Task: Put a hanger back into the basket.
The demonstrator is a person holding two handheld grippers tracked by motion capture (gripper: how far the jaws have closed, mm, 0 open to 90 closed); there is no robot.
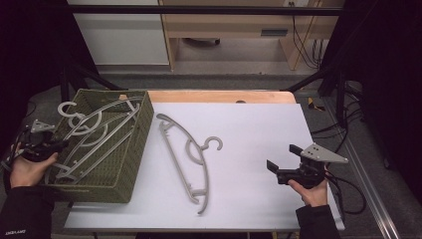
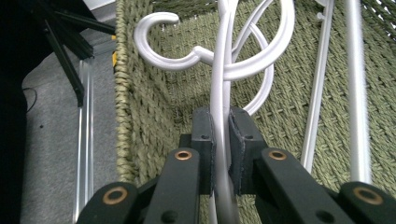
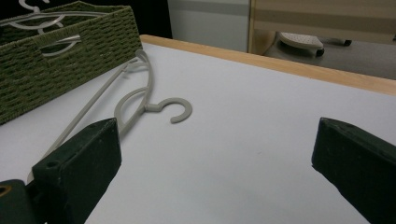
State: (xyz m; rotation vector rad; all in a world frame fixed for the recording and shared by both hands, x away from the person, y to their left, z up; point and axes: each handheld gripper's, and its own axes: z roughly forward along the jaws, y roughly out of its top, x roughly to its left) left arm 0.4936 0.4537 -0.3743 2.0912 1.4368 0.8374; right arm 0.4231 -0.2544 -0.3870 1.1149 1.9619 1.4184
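**Left gripper clamps a hanger in the basket while the right waits open**

High view: a person's left gripper (image 1: pixel 42 144) sits at the left wall of a green woven rectangular basket (image 1: pixel 134 149), which stands on the left part of the white-topped counter (image 1: pixel 249 129). Several pale grey plastic hangers lie in the basket. In the left gripper view, the black fingers (image 2: pixel 204 140) are pressed nearly together on the thin arm of one pale grey plastic hanger (image 2: pixel 222 93), whose hook curls over the basket's rim. The grip sits low on the arm, well below the hook.

A second grey plastic hanger (image 1: pixel 191 159) lies flat on the counter, just right of the basket and apart from it, with its hook pointing right. The right gripper (image 1: pixel 283 159) hovers over the counter's right part, its fingers spread wide and holding nothing; the right gripper view looks between them toward that hanger (image 3: pixel 140 93).

To do this step well, the held hanger likely wants a straight, slow lift, since its loops overlap its neighbours and could drag them along. Keeping the fingers square on the arm should stop it swivelling.

No brand, label or readable writing appears on the hangers, basket or counter; a small mark on the left sleeve is too blurred to read.
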